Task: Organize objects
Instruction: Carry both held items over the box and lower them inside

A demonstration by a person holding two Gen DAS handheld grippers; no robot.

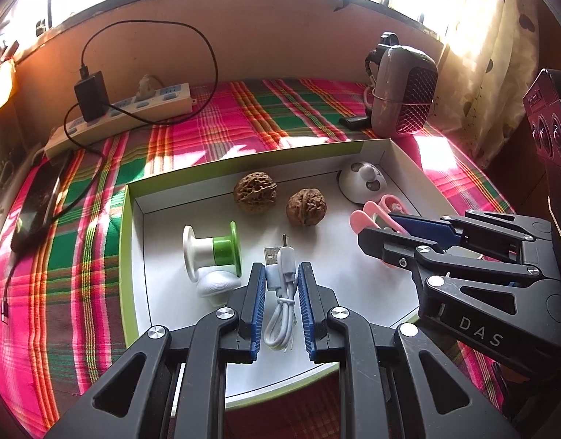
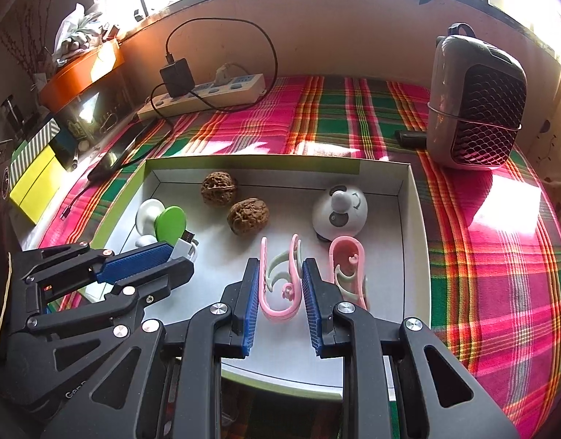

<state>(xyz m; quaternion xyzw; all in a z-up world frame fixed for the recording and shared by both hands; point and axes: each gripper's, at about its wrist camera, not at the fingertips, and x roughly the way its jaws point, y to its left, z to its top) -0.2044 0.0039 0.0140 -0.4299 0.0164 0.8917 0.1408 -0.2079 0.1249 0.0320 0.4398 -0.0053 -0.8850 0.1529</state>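
Observation:
A white tray with a green rim [image 1: 125, 256] [image 2: 251, 162] lies on a plaid cloth. My left gripper [image 1: 279, 270] is shut on a coiled white USB cable [image 1: 280, 292], low over the tray's near part. My right gripper [image 2: 280, 267] is shut on a pink clip [image 2: 280, 292] over the tray's right half. Each gripper shows in the other's view: the right gripper [image 1: 377, 232] with pink clips [image 1: 368, 219] at its tips, and the left gripper [image 2: 181, 258] with the cable [image 2: 187, 243]. In the tray lie two walnuts [image 1: 255, 192] [image 1: 306, 206], a white-and-green spool [image 1: 211, 250], a white dome toy [image 2: 339, 212] and a second pink clip [image 2: 348, 270].
A power strip with a black charger [image 1: 134, 106] runs along the back left wall. A grey mesh-fronted appliance [image 2: 478, 109] stands at the back right. A dark phone [image 1: 35, 201] lies left of the tray. Stacked boxes [image 2: 35, 179] sit at the far left.

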